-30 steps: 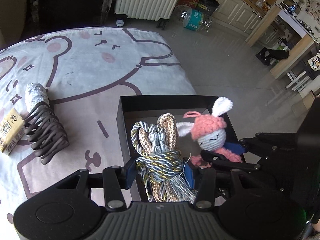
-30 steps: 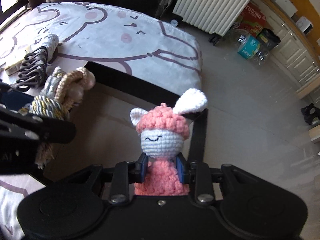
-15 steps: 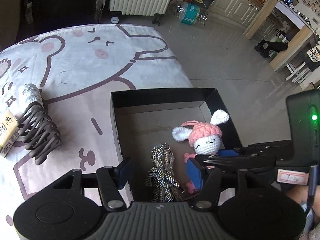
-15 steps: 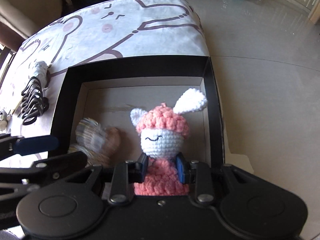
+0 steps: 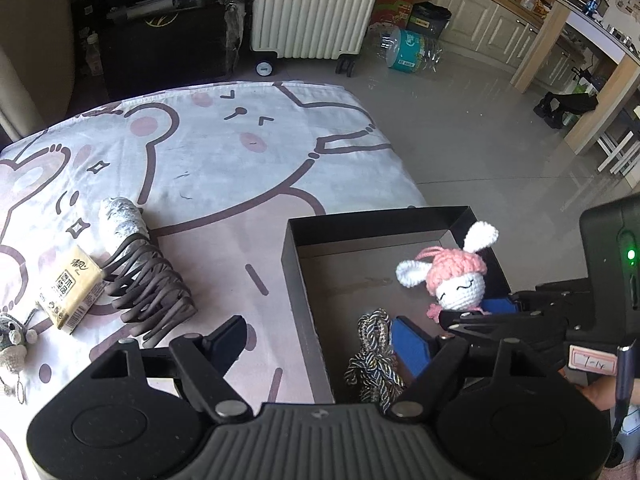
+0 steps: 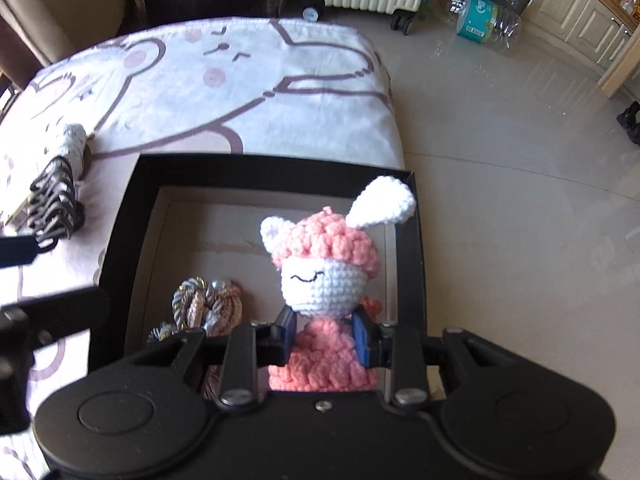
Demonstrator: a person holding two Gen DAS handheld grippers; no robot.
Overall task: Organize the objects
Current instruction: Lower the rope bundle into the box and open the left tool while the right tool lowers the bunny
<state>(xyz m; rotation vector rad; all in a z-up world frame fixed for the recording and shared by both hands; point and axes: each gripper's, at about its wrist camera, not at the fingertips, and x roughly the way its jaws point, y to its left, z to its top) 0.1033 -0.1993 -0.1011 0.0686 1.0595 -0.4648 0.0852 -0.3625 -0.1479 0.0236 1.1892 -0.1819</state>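
Note:
A black box (image 5: 298,276) (image 6: 256,168) stands at the bed's near right corner. A coiled silver-gold rope (image 5: 374,356) (image 6: 200,304) lies inside it at the near left. My left gripper (image 5: 320,340) is open and empty, above the box's left wall, the rope beside its right finger. My right gripper (image 6: 325,334) is shut on a pink crocheted bunny (image 6: 324,264) (image 5: 452,280) and holds it upright over the box's right half.
On the bear-print cover (image 5: 240,152) left of the box lie a dark wire rack (image 5: 152,284), a foil roll (image 5: 120,216), a yellow tissue pack (image 5: 70,292) and a small grey plush (image 5: 12,340). A white radiator (image 5: 316,4) stands on the floor beyond.
My left gripper let go of the rope, which now lies in the box, and has opened wide and drawn back left. The right gripper has carried the bunny over the box.

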